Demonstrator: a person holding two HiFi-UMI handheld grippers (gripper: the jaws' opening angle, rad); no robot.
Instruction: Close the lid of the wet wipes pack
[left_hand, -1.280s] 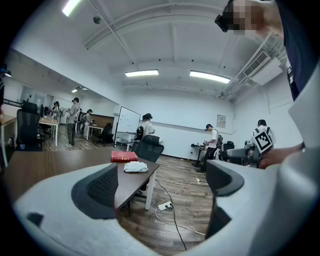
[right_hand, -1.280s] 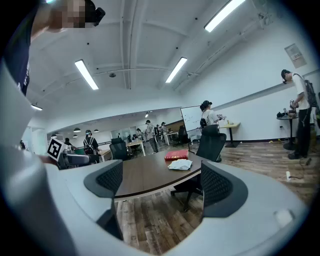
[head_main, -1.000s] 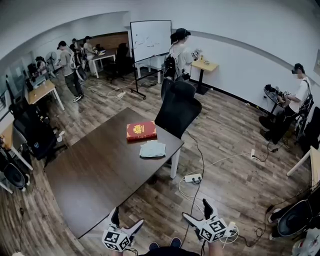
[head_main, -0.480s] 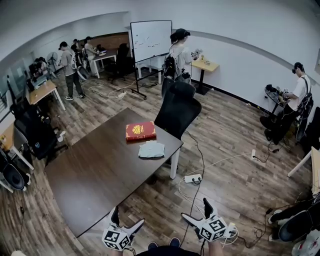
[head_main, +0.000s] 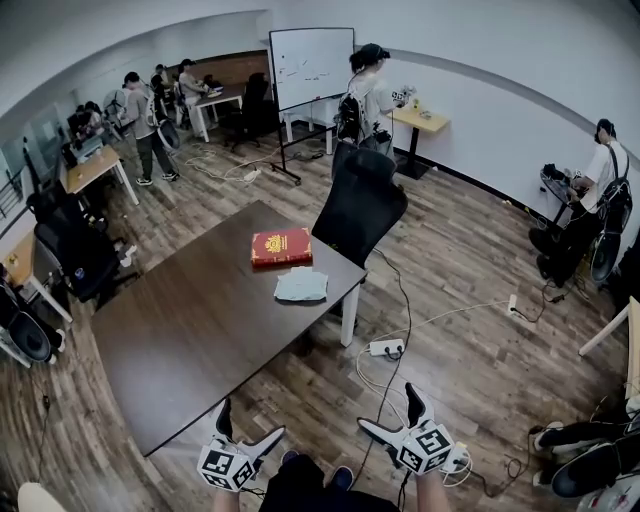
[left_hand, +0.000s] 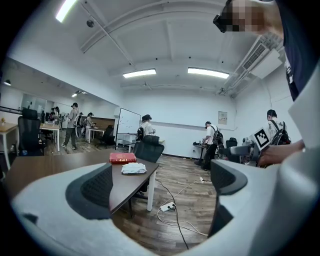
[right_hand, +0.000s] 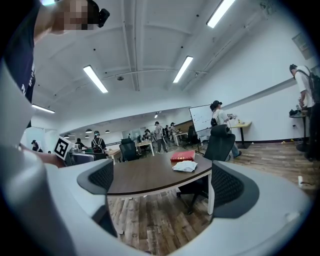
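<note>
Head view has both grippers low at the bottom edge, over the wood floor and short of the table. The left gripper and right gripper are both spread wide with nothing between the jaws, and they've just been opening. At the table's far end sits a red book, with the wet wipes pack just beside it, well apart from both grippers. Only the gripper views catch the ceiling lights. The pack's lid is too small to make out anywhere.
</note>
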